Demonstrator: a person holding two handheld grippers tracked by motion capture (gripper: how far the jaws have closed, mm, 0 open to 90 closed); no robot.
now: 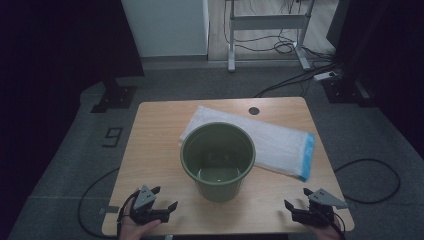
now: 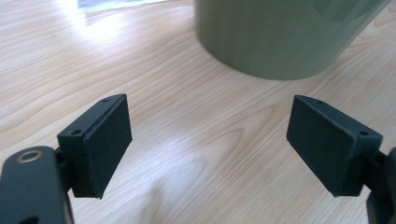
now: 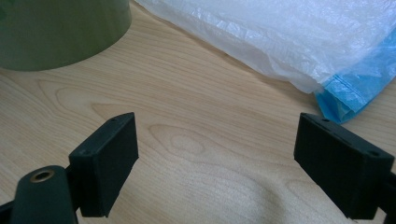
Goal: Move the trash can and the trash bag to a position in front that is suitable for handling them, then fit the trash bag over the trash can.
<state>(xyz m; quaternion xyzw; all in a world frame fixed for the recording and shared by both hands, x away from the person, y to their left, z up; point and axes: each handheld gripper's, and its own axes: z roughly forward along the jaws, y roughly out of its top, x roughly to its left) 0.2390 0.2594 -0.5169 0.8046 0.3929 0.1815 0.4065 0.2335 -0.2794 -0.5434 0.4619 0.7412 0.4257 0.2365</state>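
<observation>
Wooden table (image 1: 150, 150) in a dim room, bearing a bin, a bag and two hand-held grippers.

The table is standing on grey carpet, with a white desk frame (image 1: 267, 30) and cables lying beyond it at twelve o'clock. A folded white plastic bag (image 1: 280, 142) with a blue edge is lying flat from the centre toward three o'clock, its near side passing behind the bin. The green bin (image 1: 218, 160) is standing upright at the table's centre, empty. The left gripper (image 1: 161, 198) is resting at seven o'clock and the right gripper (image 1: 296, 200) at five o'clock, each well apart from the bin, each with its jaws spread wide and holding nothing.
</observation>
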